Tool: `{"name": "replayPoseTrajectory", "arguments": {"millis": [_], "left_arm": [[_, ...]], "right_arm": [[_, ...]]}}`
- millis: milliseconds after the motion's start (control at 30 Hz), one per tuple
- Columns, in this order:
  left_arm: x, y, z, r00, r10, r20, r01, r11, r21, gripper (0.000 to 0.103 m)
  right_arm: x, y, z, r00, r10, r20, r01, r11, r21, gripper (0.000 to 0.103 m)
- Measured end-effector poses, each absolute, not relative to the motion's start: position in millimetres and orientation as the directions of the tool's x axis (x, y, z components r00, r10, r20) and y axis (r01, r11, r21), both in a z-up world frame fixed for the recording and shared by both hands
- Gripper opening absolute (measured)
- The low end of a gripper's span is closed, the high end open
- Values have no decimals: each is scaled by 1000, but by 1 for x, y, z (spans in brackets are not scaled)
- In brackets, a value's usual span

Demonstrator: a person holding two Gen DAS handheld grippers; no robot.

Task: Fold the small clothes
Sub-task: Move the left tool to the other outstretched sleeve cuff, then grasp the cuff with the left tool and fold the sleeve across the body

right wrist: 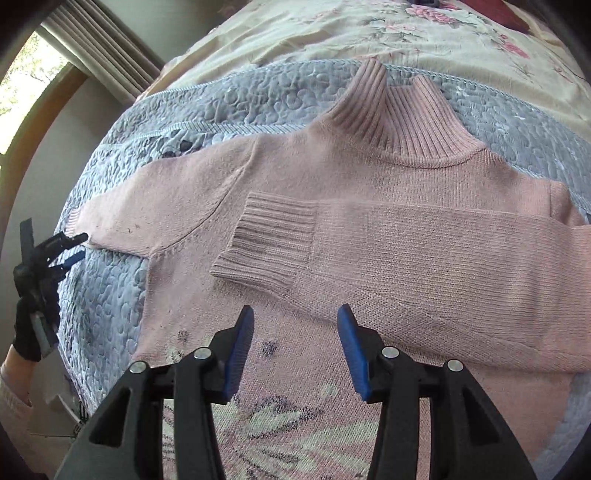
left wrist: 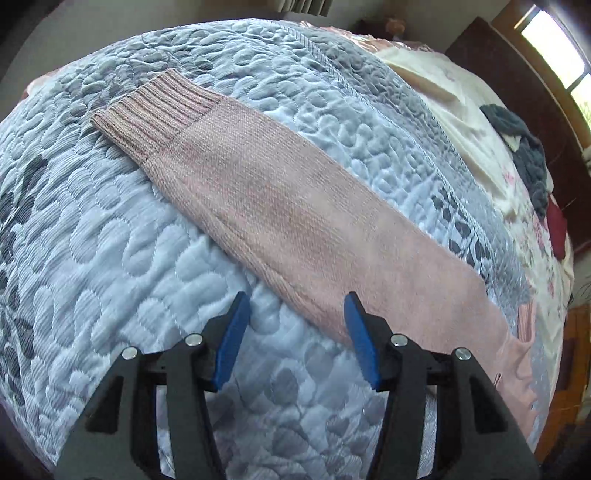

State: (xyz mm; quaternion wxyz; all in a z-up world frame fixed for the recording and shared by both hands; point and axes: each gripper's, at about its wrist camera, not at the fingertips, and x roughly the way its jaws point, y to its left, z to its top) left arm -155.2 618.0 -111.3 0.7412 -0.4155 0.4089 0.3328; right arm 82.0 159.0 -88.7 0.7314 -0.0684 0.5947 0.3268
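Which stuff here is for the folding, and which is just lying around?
For the folding:
pink sweater
its spread-out sleeve
its folded-in sleeve
left gripper, open
right gripper, open

Just lying around:
grey-blue quilt
floral bedspread
dark blue garment

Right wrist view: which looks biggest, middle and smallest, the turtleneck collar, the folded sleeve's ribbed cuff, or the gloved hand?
1. Turtleneck collar, biggest.
2. Ribbed cuff, a little smaller, though it lies nearer the camera, so this is unsure.
3. Gloved hand, smallest.
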Motion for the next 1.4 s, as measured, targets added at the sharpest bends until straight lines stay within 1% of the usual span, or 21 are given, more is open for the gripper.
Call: {"name": "replayPoseTrajectory", "arguments": {"millis": [167,267,333,400,433,500,567,600,700,933,1167,1400], "left_arm": [[-153,662,-120,505,140,-852,-817,395,-420,52],[-151,679,-122,518,147,-843,-816,381,-435,50],[-149,686,-120,508,168,-845,-825,376,-421,42],[-149,691,-120,500,172,-848,-832,366,-417,31],[-151,694,-120,498,174,-850,-835,362,-415,29],[-151,693,-117,493,182,-851,-836,371,-405,19],[-151,688,-111,494,198,-847,-833,389,-394,13],[-150,683,-106,498,214,-840,-830,398,-390,11],[-145,667,-88,530,235,-815,-807,437,-398,10],[-108,597,-51,641,189,-744,-679,592,-434,8],[-68,511,-33,714,95,-694,-548,693,-468,8],[-23,418,-32,740,-35,-671,-415,762,-497,8]], "right_arm": [[78,163,-93,87,380,-921,-564,780,269,47],[77,162,-96,89,372,-924,-564,784,261,47],[76,162,-98,88,367,-926,-558,788,259,47],[75,161,-100,85,365,-927,-553,791,261,47],[75,161,-101,85,363,-928,-551,793,260,47],[73,160,-102,84,362,-928,-546,796,261,47],[72,157,-103,83,361,-929,-543,798,261,47],[72,156,-103,84,361,-929,-541,799,262,47],[72,150,-101,91,361,-928,-538,802,259,47],[80,129,-92,114,365,-924,-512,819,260,47],[91,100,-85,143,360,-922,-478,841,254,47],[98,72,-82,152,359,-921,-449,855,259,47]]}}
